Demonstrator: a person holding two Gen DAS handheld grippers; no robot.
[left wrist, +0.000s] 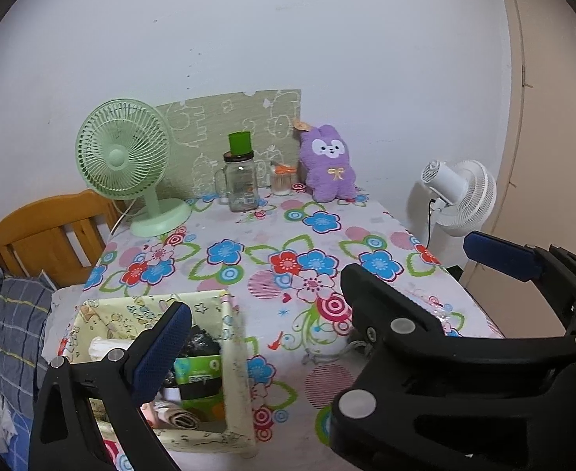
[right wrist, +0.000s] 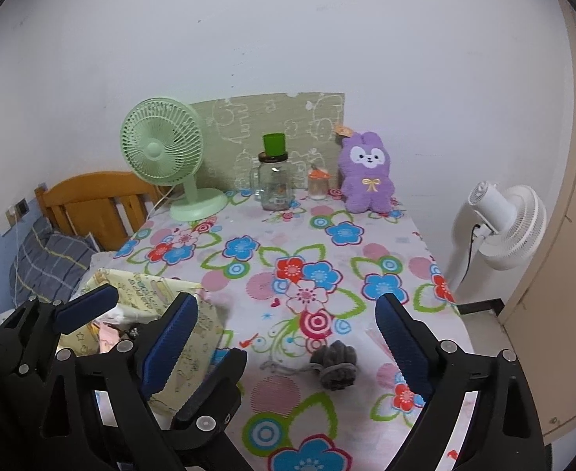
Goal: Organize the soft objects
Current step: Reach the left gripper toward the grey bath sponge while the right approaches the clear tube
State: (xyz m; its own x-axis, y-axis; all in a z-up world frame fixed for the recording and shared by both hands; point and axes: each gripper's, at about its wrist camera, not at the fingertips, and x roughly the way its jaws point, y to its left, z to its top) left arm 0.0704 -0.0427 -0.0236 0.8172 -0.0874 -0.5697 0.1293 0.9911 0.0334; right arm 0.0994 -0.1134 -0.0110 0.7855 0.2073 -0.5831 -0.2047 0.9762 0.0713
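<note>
Currently right tongs (right wrist: 284, 337) wide, empty, above grey bundle (right wrist: 335, 365) on worktop (right wrist: 248, 274); left tongs (left wrist: 327, 278) wide, empty, beside basket (left wrist: 233, 353).

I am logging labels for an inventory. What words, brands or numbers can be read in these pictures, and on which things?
None can be read.
Green package in the fabric basket: print too blurred.
Basket lining: cartoon lettering, too small.
Glass jar: label illegible.
Plush rabbit: hang tag, nothing legible.
Green panel on the wall: outline drawings, no clear words.
</note>
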